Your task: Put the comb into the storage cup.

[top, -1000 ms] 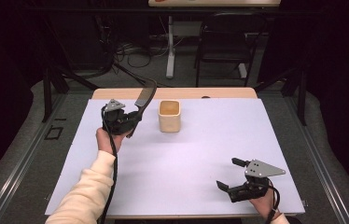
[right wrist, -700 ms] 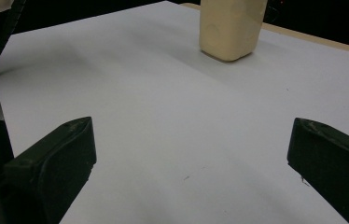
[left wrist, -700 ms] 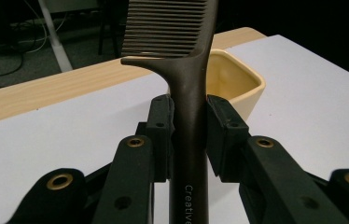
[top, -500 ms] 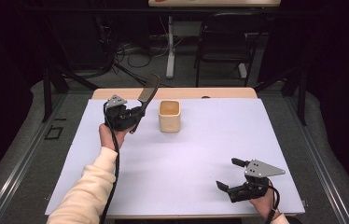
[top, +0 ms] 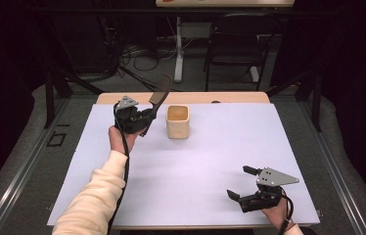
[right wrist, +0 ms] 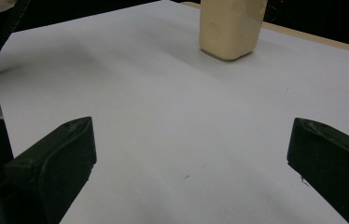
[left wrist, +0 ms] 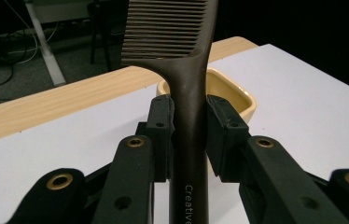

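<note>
Comb held up beside the cup, wide bare counter all round.

The left gripper (top: 144, 116) pinches a dark comb (left wrist: 177, 56) by its handle, teeth rising above the fingers (left wrist: 221, 126), just beside the cream cup (top: 177, 121); I cannot see inside the cup. The right gripper (top: 242, 183) rests near the counter (top: 195, 166) front edge, fingers spread wide, holding nothing.
</note>
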